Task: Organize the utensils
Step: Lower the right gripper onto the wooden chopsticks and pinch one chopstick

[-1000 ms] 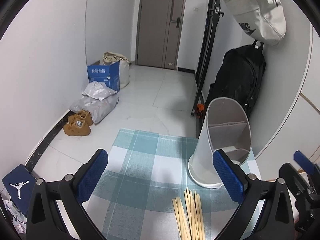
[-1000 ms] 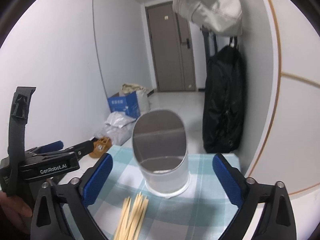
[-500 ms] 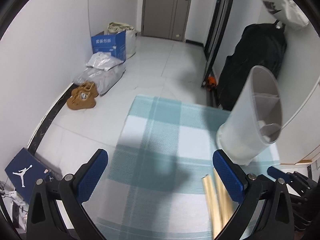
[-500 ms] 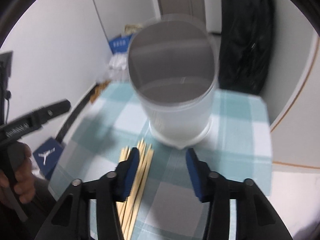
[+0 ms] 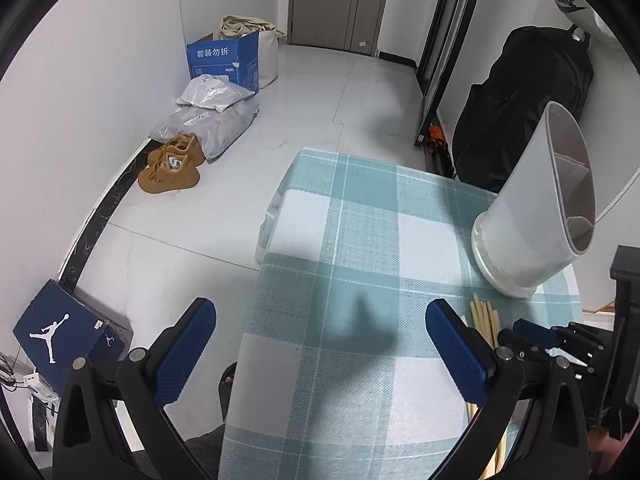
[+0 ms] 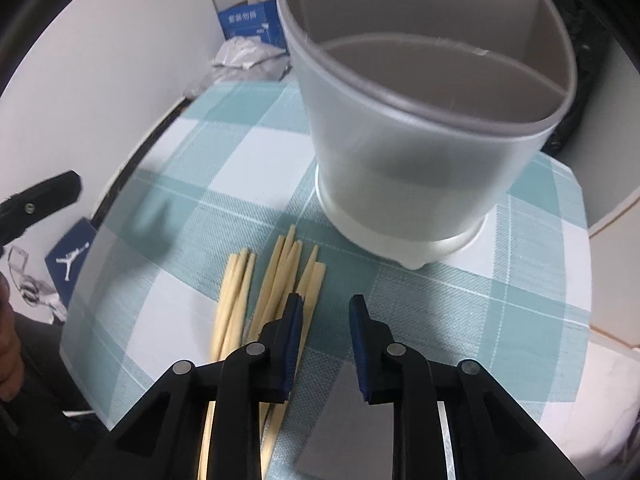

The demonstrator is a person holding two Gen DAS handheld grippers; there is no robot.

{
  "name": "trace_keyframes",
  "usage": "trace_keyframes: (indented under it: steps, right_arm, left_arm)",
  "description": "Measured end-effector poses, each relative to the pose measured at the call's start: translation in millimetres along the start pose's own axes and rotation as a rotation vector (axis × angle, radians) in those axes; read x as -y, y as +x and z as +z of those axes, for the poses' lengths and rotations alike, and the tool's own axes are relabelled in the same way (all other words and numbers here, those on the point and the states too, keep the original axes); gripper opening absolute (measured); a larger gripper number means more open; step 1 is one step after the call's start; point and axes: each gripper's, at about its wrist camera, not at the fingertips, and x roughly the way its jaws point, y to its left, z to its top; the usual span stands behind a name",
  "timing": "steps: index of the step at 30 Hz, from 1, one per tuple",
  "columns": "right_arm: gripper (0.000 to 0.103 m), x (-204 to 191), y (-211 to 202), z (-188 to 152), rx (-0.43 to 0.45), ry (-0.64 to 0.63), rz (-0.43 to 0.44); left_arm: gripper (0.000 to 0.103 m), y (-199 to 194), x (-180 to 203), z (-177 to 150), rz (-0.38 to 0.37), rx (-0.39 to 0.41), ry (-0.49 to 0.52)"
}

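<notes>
- Chopsticks (image 6: 276, 280) are lying flat in a loose bundle on the near part of the checked cloth (image 6: 192, 160), tips pointing toward the holder (image 6: 400, 152), just short of its base and not touching it.
- Counting them exactly is not possible, since they overlap and the right gripper is hiding their near ends; roughly eight tips are showing, in two clusters.
- One holder is standing upright at the far right of the cloth, and its mouth is showing two dividers splitting the inside into three compartments; all look empty as far as can be seen.
- Lying side by side and pointing the same way, the sticks are likely set out so a narrow pinch can lift one or two at a time.
- Right gripper (image 6: 324, 320) is pointing steeply down over the right edge of the bundle, its jaws closing and already narrow; nothing is sitting between the pads yet, the left pad hanging over the rightmost sticks.
- That narrowing probably suits the thinness of a chopstick.
- Left gripper (image 5: 320, 352) is hovering over bare cloth left of the chopsticks (image 5: 484, 320), jaws spread wide and holding nothing, likely waiting clear of the pick.
- Two grippers are in play, one holder (image 5: 532, 216) and one bundle.
</notes>
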Motion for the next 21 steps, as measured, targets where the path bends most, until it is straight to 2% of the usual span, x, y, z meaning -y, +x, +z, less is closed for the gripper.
trace_keyframes:
  steps: [6,10,14,17,21]
  right_arm:
    - [0.022,6.8,-1.5,2.8,-0.009,-0.009,-0.01]
    - [0.022,-8.6,2.1,2.1,-0.008,-0.036,-0.037]
    - [0.021,-11.8,1.6,6.0,-0.016,-0.049,-0.046]
    - [0.021,-21.4,16.6,16.9,-0.018,-0.061,-0.084]
    - [0.019,-20.4,18.7,21.6,-0.004,-0.026,-0.069]
  left_arm:
    - [0.102,1.4,-8.9,2.3,-0.02,-0.019,-0.031]
    - [0.102,2.6,-10.6,2.8,-0.03,-0.023,-0.035]
    - [0.102,3.4,-9.9,0.7,-0.02,-0.027,-0.027]
    - [0.102,3.9,-11.2,0.7,-0.013,-0.03,-0.033]
    - [0.102,5.2,-10.9,0.8,-0.009,-0.038,-0.042]
